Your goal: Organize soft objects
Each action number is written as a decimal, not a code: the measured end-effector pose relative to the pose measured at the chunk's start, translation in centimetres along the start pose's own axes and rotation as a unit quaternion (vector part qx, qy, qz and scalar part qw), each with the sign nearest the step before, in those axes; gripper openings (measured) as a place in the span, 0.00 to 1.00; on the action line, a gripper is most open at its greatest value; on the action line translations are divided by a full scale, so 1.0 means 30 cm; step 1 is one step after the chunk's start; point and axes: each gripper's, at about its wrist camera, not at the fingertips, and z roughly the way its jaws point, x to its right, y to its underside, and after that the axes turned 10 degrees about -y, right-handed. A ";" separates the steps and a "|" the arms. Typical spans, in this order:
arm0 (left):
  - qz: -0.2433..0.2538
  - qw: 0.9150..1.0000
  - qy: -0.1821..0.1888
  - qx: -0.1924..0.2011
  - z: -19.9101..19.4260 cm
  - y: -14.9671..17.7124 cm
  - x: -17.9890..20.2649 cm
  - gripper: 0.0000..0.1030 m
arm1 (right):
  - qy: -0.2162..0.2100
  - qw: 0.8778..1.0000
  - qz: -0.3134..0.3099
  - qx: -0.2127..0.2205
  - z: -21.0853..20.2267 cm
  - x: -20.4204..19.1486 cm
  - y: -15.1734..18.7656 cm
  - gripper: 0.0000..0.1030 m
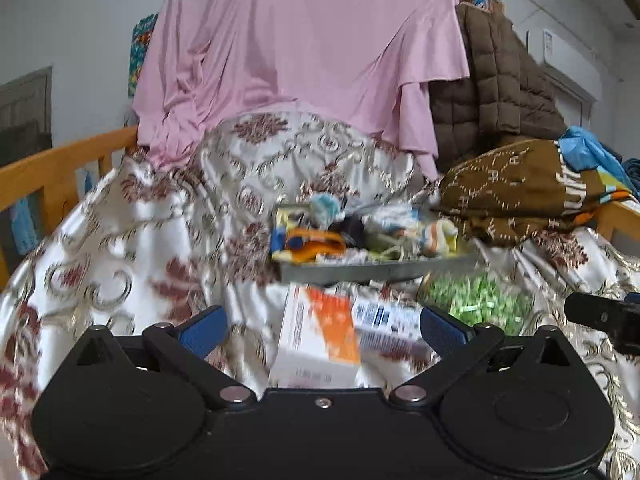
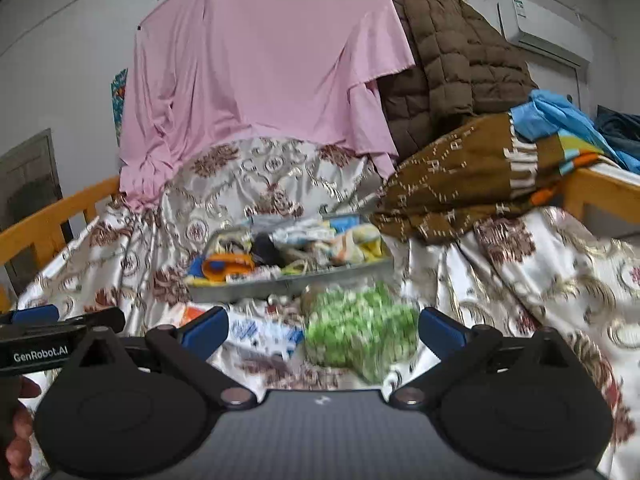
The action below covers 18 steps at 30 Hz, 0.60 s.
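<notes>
Both grippers are hovering low over the bed, cameras looking forward along their fingers. Nearest in the left wrist view, the left gripper [image 1: 322,330] is holding its blue fingers [image 1: 202,330] spread wide with nothing between the pads; a white and orange box [image 1: 316,344] is lying on the cloth in the lower centre of the frame, with a white and blue packet [image 1: 386,320] just beside it on the right. In the right wrist view the right gripper [image 2: 322,330] is likewise standing spread and empty, and a green bag [image 2: 360,328], blurred, is filling the gap between its fingers, resting on the bedspread [image 2: 540,264].

That bedspread, shiny white with maroon and gold scrolls, is covering the whole bed. Just beyond the bag, a grey tray [image 2: 288,284] is sitting mid-frame, heaped with small soft, colourful items too blurred to name. A wooden bed rail [image 2: 52,220] is running along the left edge.

Further back, a brown patterned blanket [image 2: 460,184] is lying at centre right, a brown quilted coat [image 2: 452,60] is hanging above it, and a pink sheet [image 2: 260,60] is draping across the upper centre against the white wall.

Only the right wrist view is showing the left gripper's body from the side at lower left, marked GenRobot.AI, with a hand [image 2: 18,436] beneath it, and an air conditioner [image 2: 540,28] at upper right. Only the left wrist view is showing the box clearly.
</notes>
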 end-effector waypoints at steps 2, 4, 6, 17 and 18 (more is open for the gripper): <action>-0.003 1.000 -0.006 -0.006 -0.016 0.030 -0.009 0.99 | 0.005 1.000 -0.001 -0.007 -0.005 -0.002 0.024 1.00; 0.000 1.000 -0.014 -0.011 -0.025 0.056 -0.011 0.99 | 0.006 1.000 -0.001 -0.015 -0.009 -0.005 0.043 1.00; 0.002 1.000 -0.020 -0.019 -0.024 0.080 -0.011 0.99 | 0.009 1.000 -0.001 -0.020 -0.009 -0.008 0.051 1.00; -0.001 0.998 -0.041 -0.056 0.028 0.136 -0.016 0.99 | 0.013 0.999 0.005 -0.046 0.017 0.014 0.119 1.00; -0.001 0.997 -0.042 -0.057 0.031 0.137 -0.015 0.99 | 0.013 0.999 0.004 -0.047 0.020 0.014 0.122 1.00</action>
